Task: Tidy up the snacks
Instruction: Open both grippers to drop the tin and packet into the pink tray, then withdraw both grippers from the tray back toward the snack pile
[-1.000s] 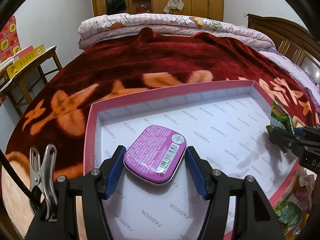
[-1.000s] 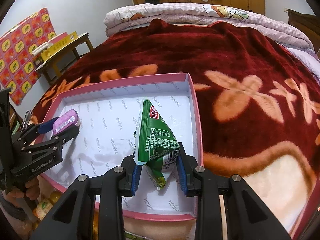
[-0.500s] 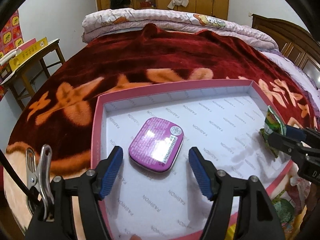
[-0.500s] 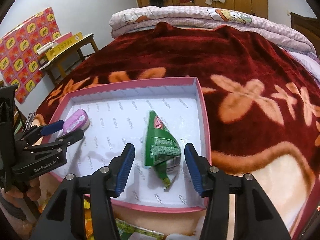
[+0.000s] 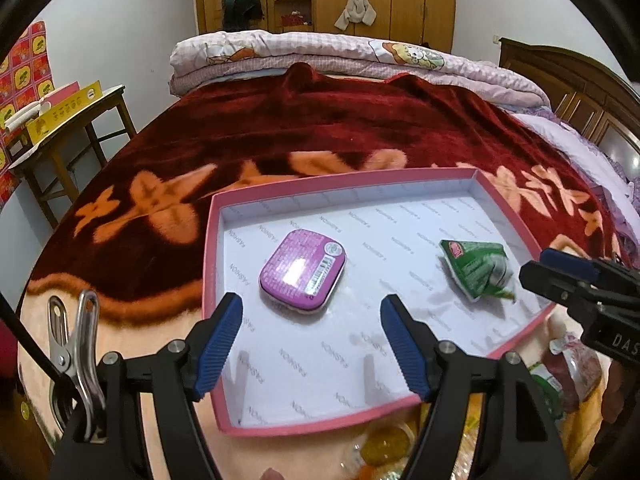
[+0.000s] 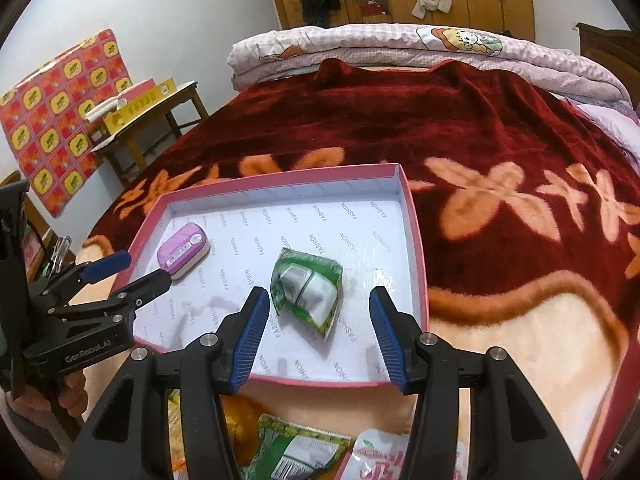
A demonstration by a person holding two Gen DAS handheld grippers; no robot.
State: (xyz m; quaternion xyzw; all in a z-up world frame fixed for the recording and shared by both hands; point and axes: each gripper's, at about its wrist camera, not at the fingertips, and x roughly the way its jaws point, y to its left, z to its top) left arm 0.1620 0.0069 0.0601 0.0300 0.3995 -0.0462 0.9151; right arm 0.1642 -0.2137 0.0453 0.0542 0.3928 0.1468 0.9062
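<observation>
Our left tongs (image 5: 310, 344) stand wide and empty, their jaws having just been opening, with the purple tin (image 5: 303, 276) lying free just beyond the blue pads. Our right tongs (image 6: 316, 334) are likewise spread and hold nothing; the green snack packet (image 6: 307, 286) lies loose ahead of them. Both snacks rest well apart in the pink box (image 5: 211, 240) on the bed's red blanket (image 5: 360, 120). More packets (image 6: 292, 452) lie below the box's near edge.

R gripper (image 6: 316, 328) jaws apart, nothing gripped; green packet (image 6: 307, 285) + purple tin (image 6: 183, 250) lie w/in pink box (image 6: 416, 240) on bed.
</observation>
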